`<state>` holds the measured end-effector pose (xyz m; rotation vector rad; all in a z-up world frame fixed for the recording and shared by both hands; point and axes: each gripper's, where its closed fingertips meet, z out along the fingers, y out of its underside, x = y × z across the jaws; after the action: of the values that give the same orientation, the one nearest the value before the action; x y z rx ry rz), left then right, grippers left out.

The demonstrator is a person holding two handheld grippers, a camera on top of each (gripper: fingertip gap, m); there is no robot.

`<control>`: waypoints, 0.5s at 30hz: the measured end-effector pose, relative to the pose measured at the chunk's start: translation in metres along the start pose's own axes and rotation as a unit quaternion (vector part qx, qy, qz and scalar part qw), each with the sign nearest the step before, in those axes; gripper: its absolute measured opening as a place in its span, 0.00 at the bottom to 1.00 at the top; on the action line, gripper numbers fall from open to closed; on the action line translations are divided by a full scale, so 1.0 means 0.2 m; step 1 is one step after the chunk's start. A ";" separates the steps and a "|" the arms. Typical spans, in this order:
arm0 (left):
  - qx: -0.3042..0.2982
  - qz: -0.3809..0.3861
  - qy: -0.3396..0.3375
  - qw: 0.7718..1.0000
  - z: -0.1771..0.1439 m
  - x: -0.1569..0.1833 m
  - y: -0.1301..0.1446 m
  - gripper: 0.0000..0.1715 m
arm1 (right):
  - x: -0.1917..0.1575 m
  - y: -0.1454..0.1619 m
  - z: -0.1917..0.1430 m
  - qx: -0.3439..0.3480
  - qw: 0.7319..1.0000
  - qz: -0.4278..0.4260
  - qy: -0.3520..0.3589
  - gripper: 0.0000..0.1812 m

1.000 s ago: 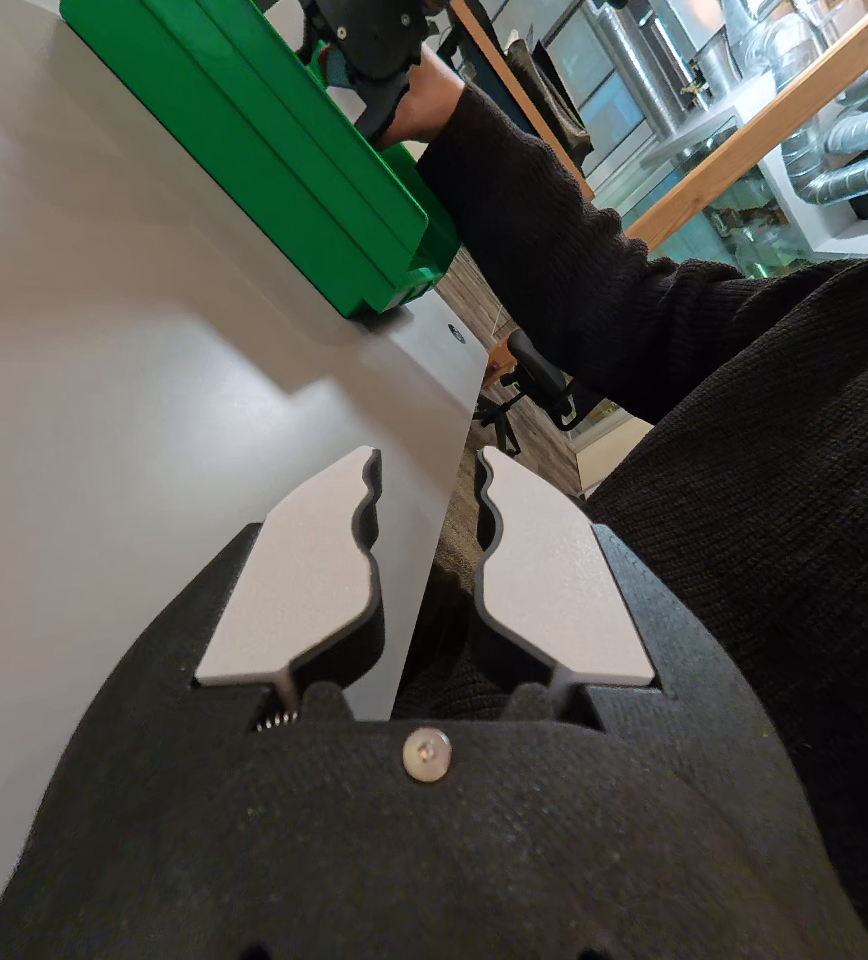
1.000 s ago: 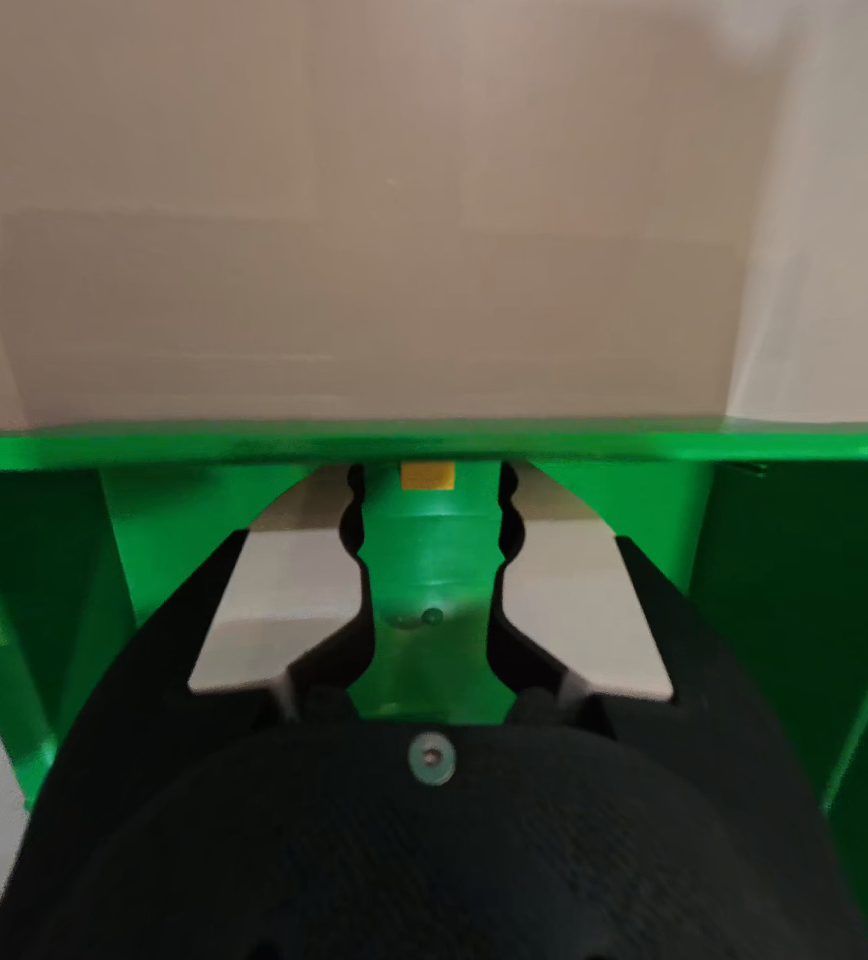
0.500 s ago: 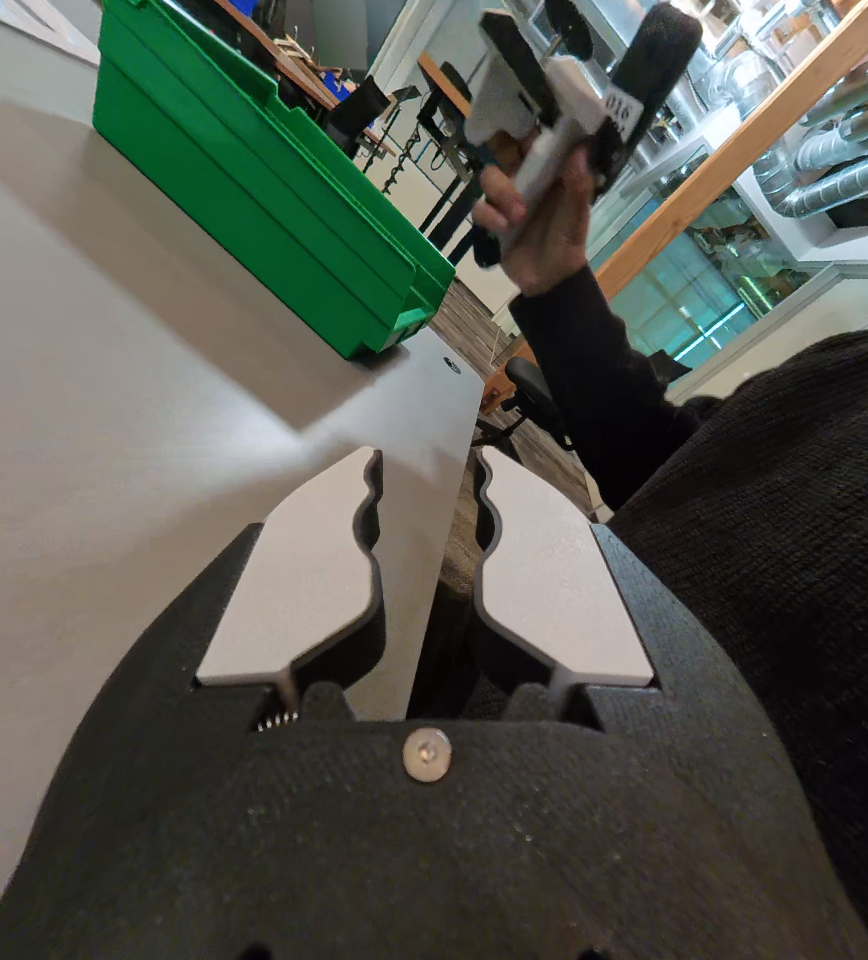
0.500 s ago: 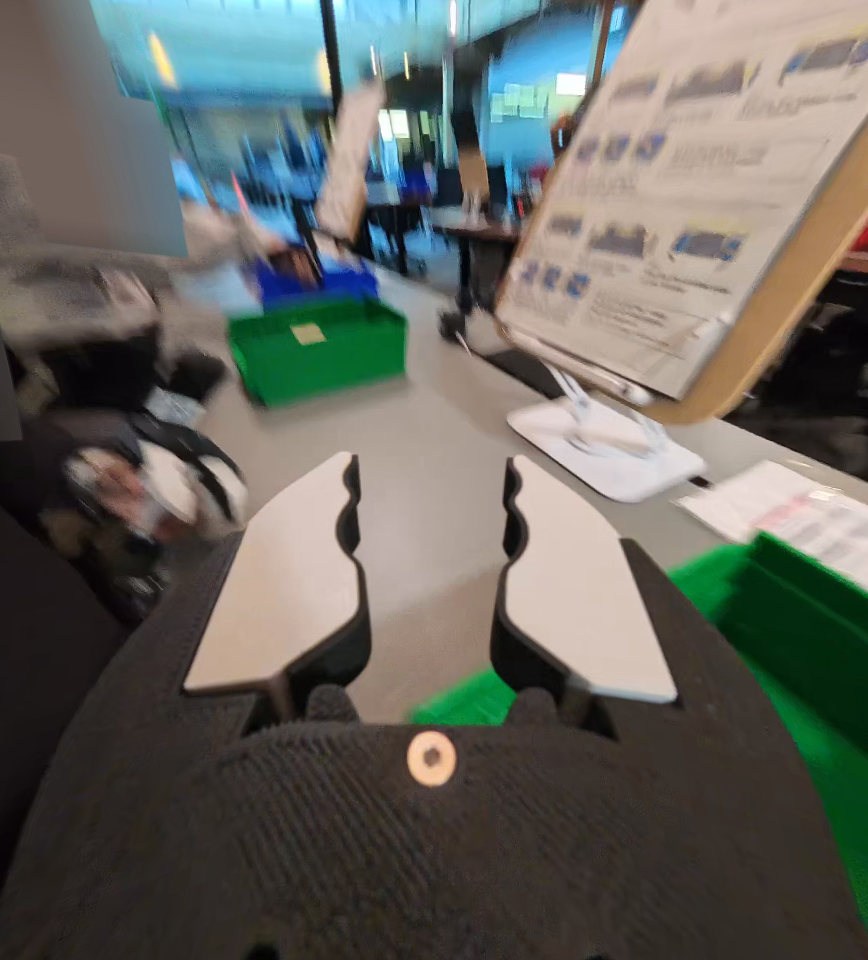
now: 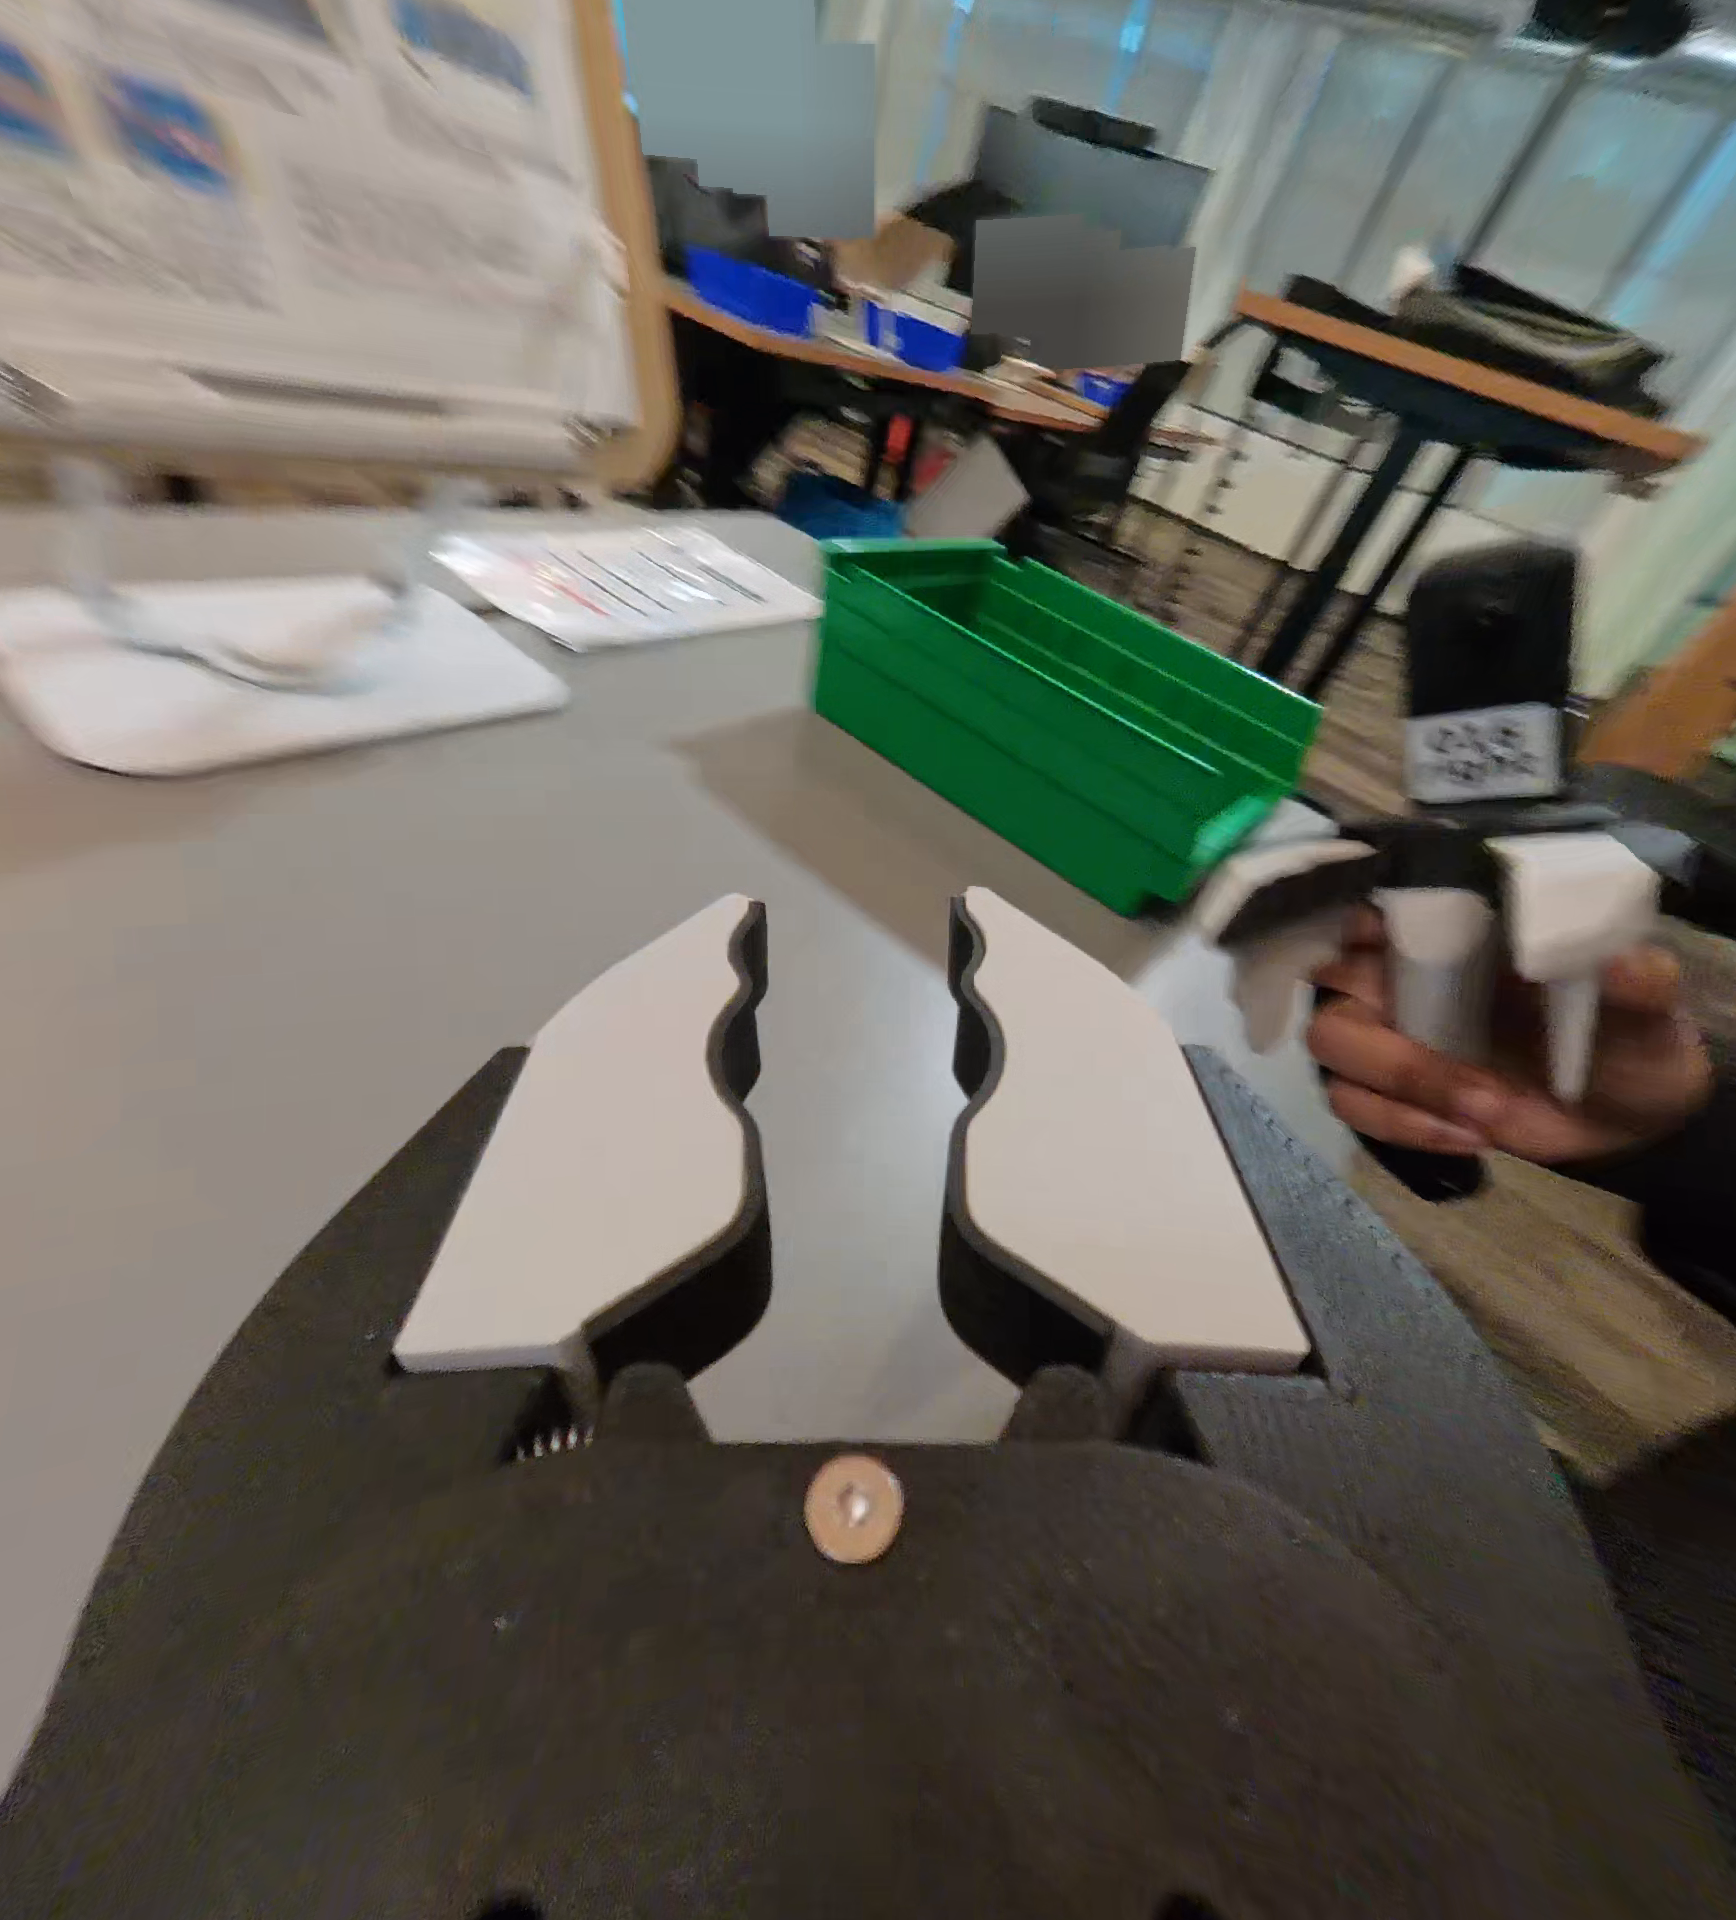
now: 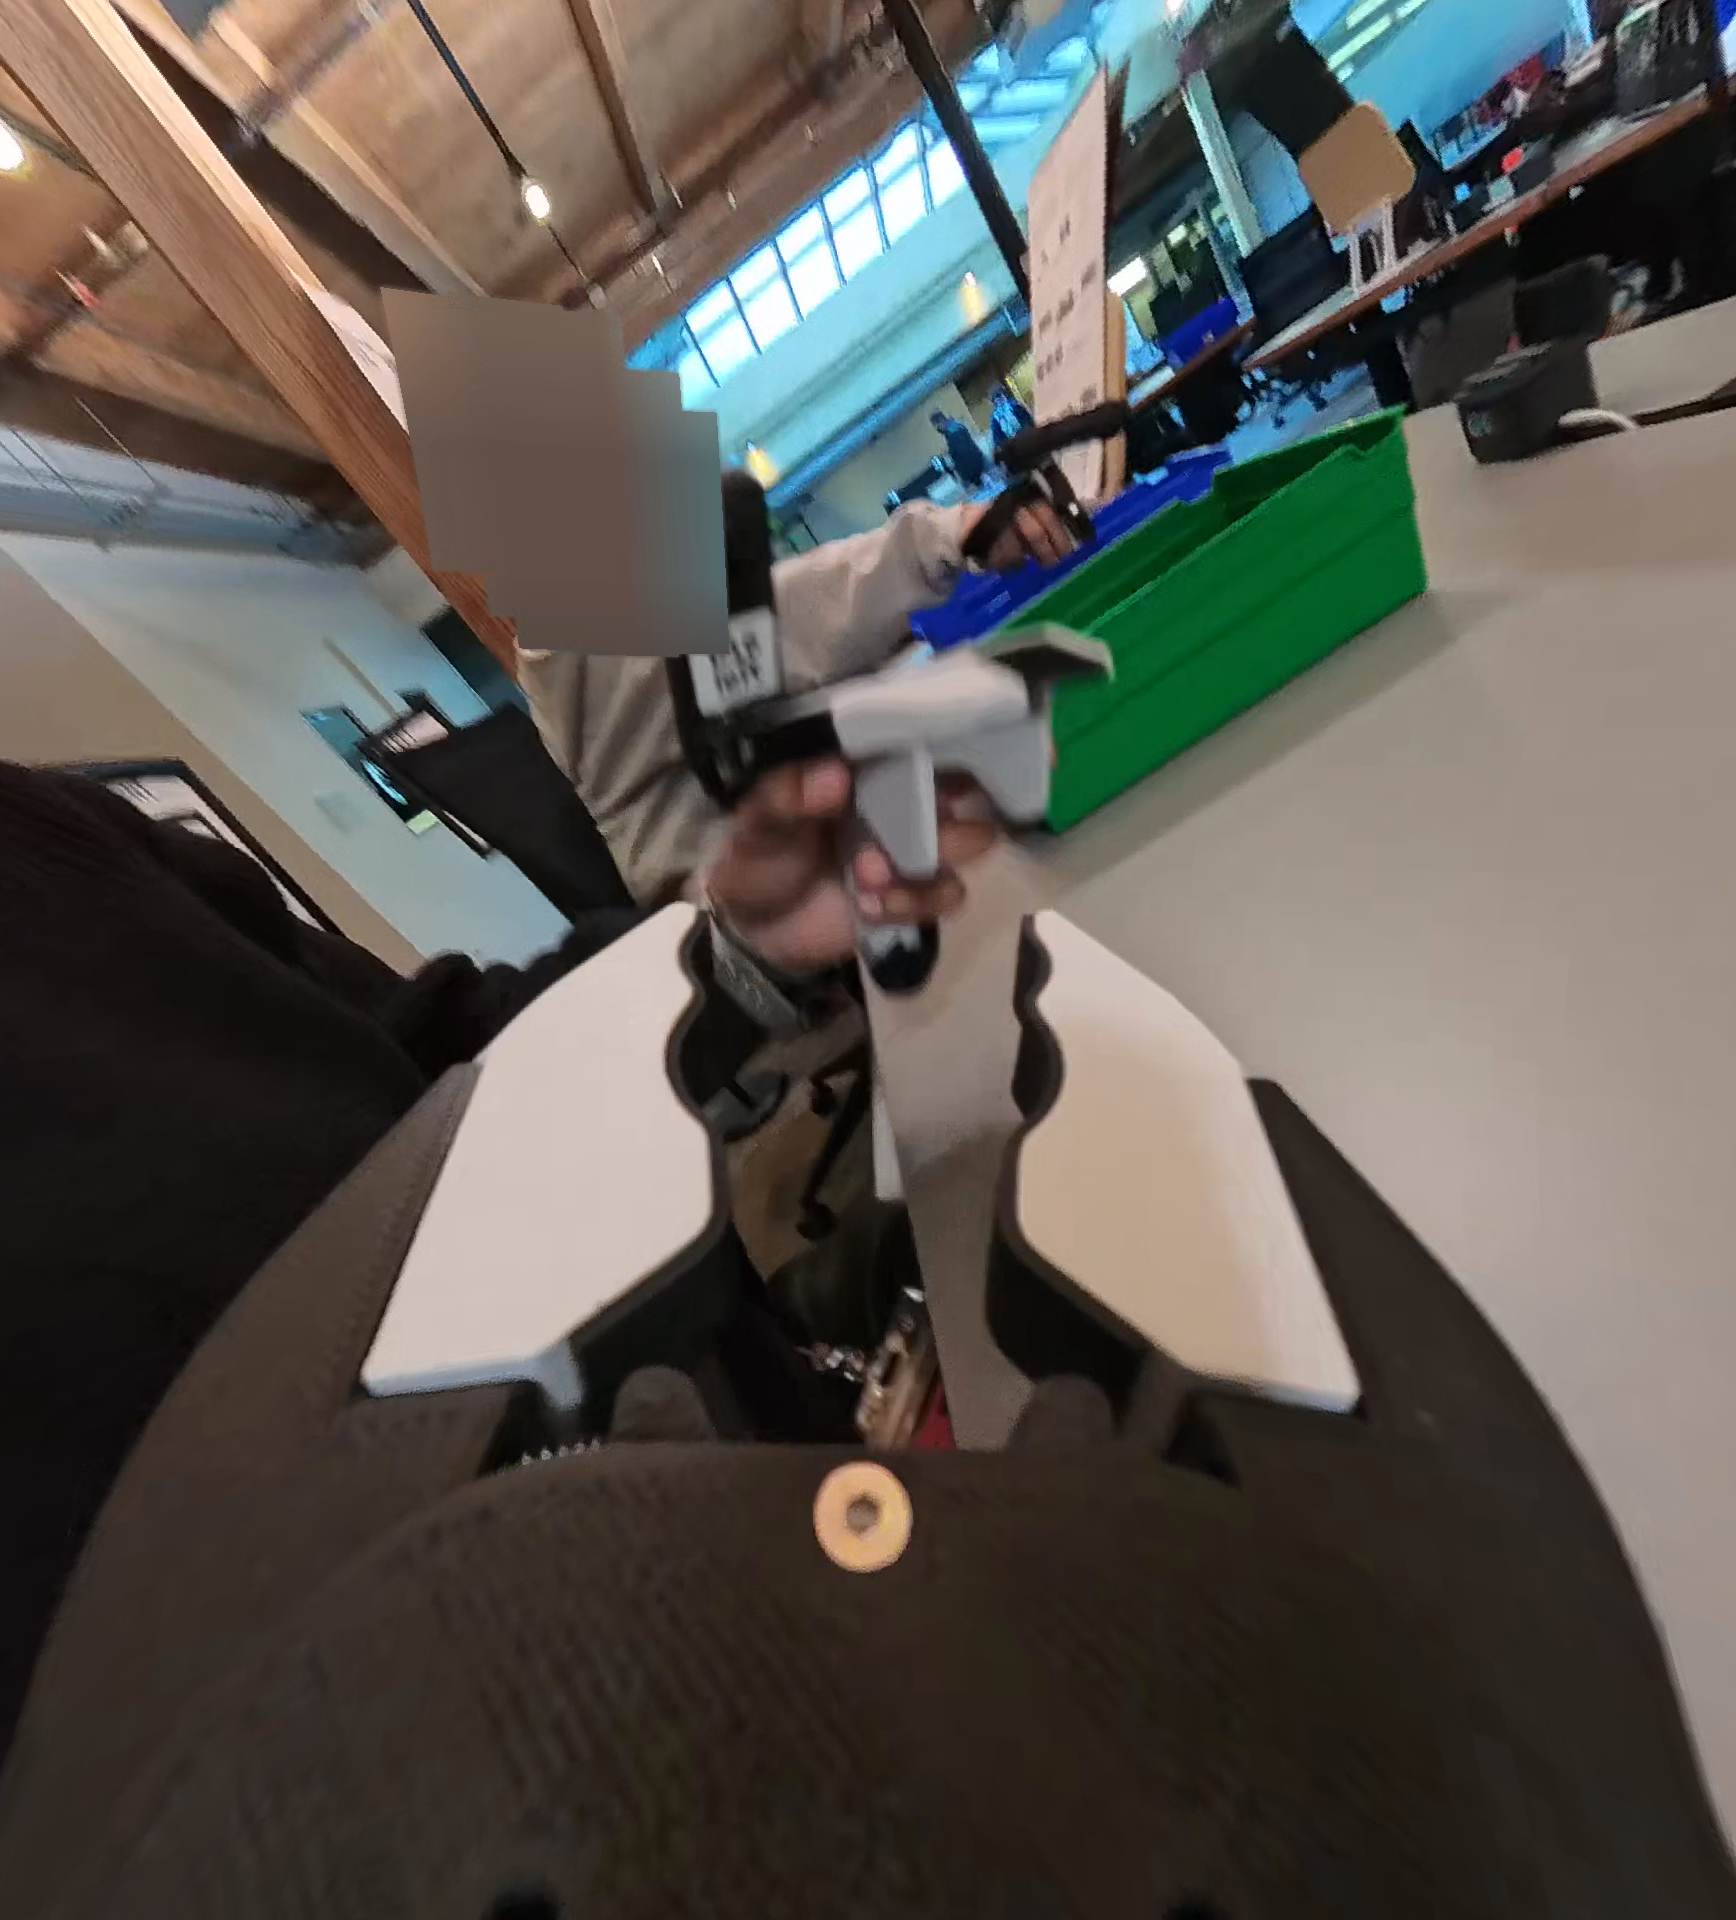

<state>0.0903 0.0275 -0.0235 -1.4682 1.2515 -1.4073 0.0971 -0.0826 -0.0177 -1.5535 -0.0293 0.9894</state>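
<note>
My left gripper [image 5: 856, 925] is open and empty, held low over the grey table [image 5: 220, 987]. It points toward an empty green bin [image 5: 1051, 727] that stands near the table's right edge, well apart from it. A hand holds my right gripper [image 5: 1446, 914] off that edge, to the right of the bin. In the right wrist view, my right gripper [image 6: 864, 935] is open and empty over the table's edge [image 6: 947, 1143]. It faces my left gripper [image 6: 926, 748], which a hand holds up in front of it.
A white stand base [image 5: 251, 675] carries a tilted board with printed sheets [image 5: 251, 208] at the back left. A printed sheet [image 5: 625, 582] lies beside the bin. Farther along the table are another green bin [image 6: 1238, 623], a blue bin [image 6: 968, 603] and a person in a light jacket [image 6: 635, 727].
My right gripper came up out of the green bin and swung round toward the left gripper. My left gripper turned from the table's edge toward the bin. Both stayed open.
</note>
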 end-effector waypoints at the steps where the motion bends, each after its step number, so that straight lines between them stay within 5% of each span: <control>1: 0.010 0.015 -0.030 0.999 -0.06 -0.09 -0.07 0.20 | 0.02 0.03 0.01 -0.018 0.999 -0.023 0.022 0.33; 7: 0.007 -0.005 -0.197 0.980 -0.57 -0.67 -0.30 0.21 | 0.17 0.00 -0.03 -0.014 0.972 -0.156 0.172 0.40; 11: -0.076 -0.012 -0.338 0.938 -0.89 -1.08 -0.21 0.18 | 0.20 -0.06 -0.04 -0.013 0.955 -0.193 0.224 0.38; 15: -0.149 -0.053 -0.359 0.920 -0.95 -1.29 -0.08 0.18 | 0.16 0.01 0.01 -0.037 0.951 -0.217 0.215 0.37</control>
<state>-0.0752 0.3009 -0.0538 -2.0321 0.9303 -0.6225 0.1152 -0.0635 -0.0374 -1.7082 -0.0981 0.2974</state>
